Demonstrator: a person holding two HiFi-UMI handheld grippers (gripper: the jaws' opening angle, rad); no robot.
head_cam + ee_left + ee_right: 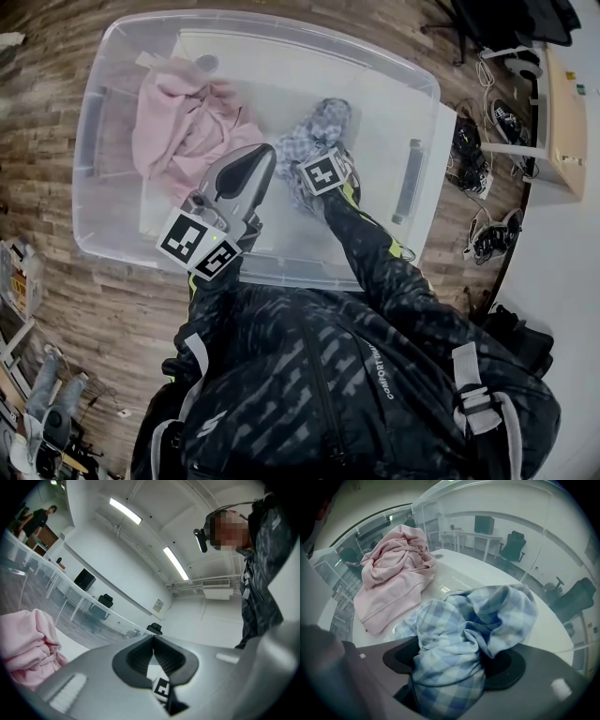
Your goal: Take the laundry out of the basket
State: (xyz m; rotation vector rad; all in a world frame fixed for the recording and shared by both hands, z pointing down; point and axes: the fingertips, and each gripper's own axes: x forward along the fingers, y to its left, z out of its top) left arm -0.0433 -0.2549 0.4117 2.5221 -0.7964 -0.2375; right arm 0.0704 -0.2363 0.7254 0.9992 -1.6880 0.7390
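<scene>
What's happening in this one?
A person stands over a clear bin with a handheld gripper in each hand. The right gripper points down into the bin, its jaws wide apart with a blue checked cloth bunched between them, not visibly clamped. The left gripper is shut and empty, held level beside it. A pink garment lies untouched in the bin.
</scene>
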